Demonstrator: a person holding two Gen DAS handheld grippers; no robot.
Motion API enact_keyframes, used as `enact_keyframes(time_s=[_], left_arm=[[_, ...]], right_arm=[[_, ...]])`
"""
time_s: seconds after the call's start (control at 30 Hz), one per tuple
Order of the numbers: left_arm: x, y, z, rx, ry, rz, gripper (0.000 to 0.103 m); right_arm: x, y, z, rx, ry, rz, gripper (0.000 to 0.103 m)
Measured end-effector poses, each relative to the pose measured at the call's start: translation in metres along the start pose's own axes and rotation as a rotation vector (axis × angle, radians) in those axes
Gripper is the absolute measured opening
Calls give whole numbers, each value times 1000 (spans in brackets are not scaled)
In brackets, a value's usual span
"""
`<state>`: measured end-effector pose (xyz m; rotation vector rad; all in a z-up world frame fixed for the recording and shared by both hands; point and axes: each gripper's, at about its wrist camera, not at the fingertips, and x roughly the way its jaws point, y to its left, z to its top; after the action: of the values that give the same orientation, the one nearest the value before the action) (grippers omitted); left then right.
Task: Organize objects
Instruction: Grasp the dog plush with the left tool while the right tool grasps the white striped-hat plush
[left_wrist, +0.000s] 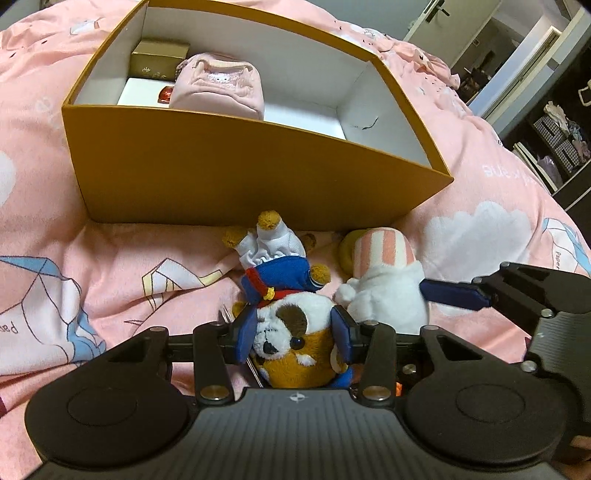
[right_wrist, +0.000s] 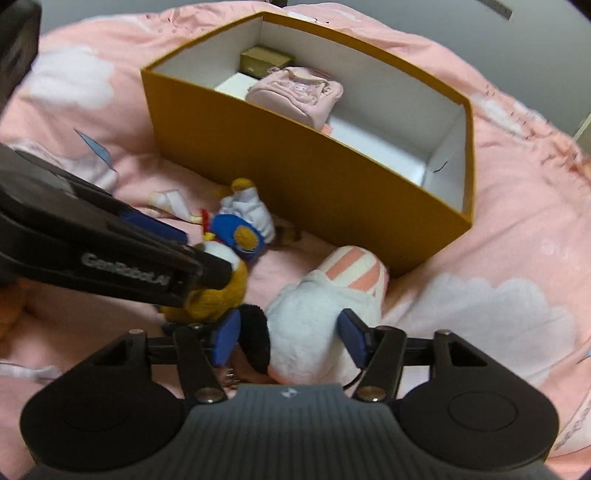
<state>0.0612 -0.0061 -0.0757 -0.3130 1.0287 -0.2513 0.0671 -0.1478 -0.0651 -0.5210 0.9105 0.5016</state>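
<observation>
Beside the box (left_wrist: 258, 173), both grippers are closing on toys.
Left gripper (left_wrist: 293, 334) is pinching the dog (left_wrist: 291, 332); right gripper (right_wrist: 290, 338) is straddling the white plush (right_wrist: 310, 325) (grip unclear), which may slip.

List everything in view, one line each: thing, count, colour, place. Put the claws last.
box: 1, orange outside, white inside, open, on the bedspread
gold case: 1, gold, far left corner inside the box
pink pouch: 1, pink, inside the box, beside the gold case
red item: 1, red, small, inside the box left of the pouch; what it is cannot be told
dog plush: 1, brown and white in blue and white clothes, on the bedspread in front of the box
white plush: 1, white with pink-striped part, right of the dog plush
bedspread: 1, pink with white clouds
left claw: 1, black, blue pads, around the dog plush's head
right claw: 1, black, blue pads, around the white plush
</observation>
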Motion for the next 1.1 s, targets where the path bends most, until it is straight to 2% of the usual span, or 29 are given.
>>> enact_keyframes(time_s=[0.1, 0.27, 0.37, 0.53, 0.73, 0.83, 0.93, 1.1], left_arm=[[1, 1, 0, -4, 3, -4, 50], [6, -4, 1, 27, 25, 14, 55], [10, -10, 1, 52, 44, 34, 58], [18, -21, 1, 121, 79, 66, 64], [22, -31, -1, 191, 81, 91, 64], [21, -32, -3, 206, 81, 90, 60], [20, -31, -2, 195, 78, 83, 56], [13, -19, 0, 118, 60, 32, 54]], right_arm=[[8, 2, -2, -33, 16, -66, 76], [18, -1, -4, -52, 23, -158, 76], [21, -11, -7, -23, 33, -202, 70], [16, -36, -11, 73, 29, -156, 69], [9, -61, -15, 171, 24, -87, 66], [4, -62, -16, 198, 7, -40, 66], [-2, -64, -16, 220, 1, 12, 65], [-19, -75, -14, 265, -35, 75, 65]])
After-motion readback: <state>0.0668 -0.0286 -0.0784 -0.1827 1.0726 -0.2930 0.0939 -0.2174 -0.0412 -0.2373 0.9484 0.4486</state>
